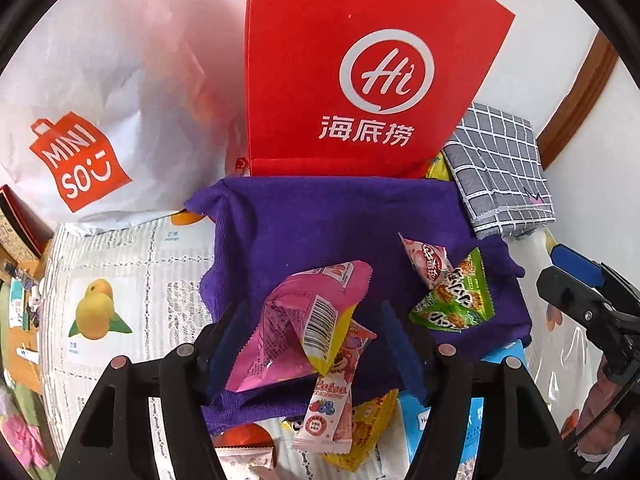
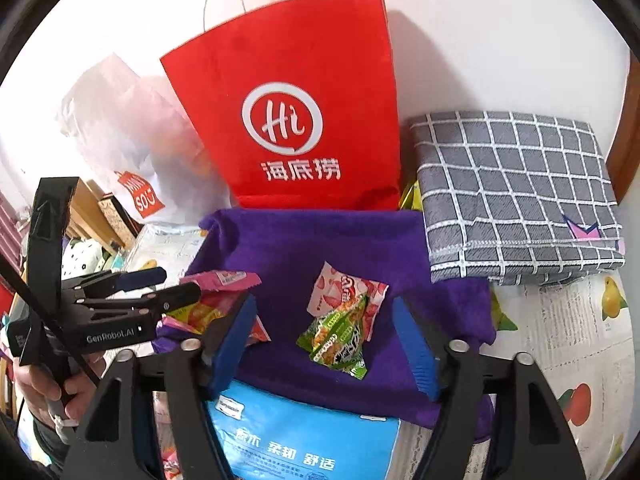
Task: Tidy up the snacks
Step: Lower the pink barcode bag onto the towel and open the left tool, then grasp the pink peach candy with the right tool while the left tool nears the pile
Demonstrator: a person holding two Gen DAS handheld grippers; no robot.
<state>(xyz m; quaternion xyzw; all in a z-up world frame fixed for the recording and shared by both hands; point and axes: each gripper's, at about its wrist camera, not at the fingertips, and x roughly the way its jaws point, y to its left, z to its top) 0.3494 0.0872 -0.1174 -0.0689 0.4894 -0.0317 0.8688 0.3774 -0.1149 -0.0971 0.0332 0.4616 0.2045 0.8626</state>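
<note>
Judging by the layout, sorting is partway: on the purple cloth [image 2: 320, 248], a pink packet [image 1: 304, 320] heads one cluster and a green packet [image 2: 340, 340] lies on a strawberry one [image 2: 344, 288]. More snacks spill off its near edge onto the desk [image 1: 132, 248]. The left gripper [image 1: 308, 344] brackets the pink packet, jaws apart and gripping nothing. The right gripper [image 2: 324, 340] likewise straddles the green one. A red bag [image 2: 296, 120] walls the cloth's far edge; its middle is free.

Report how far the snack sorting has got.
Done: a green snack pack and a strawberry packet lie on the purple cloth. In hand: nothing; the right gripper is open around them, the left gripper open around the pink packet. Left: more packets at the cloth's near edge.
</note>
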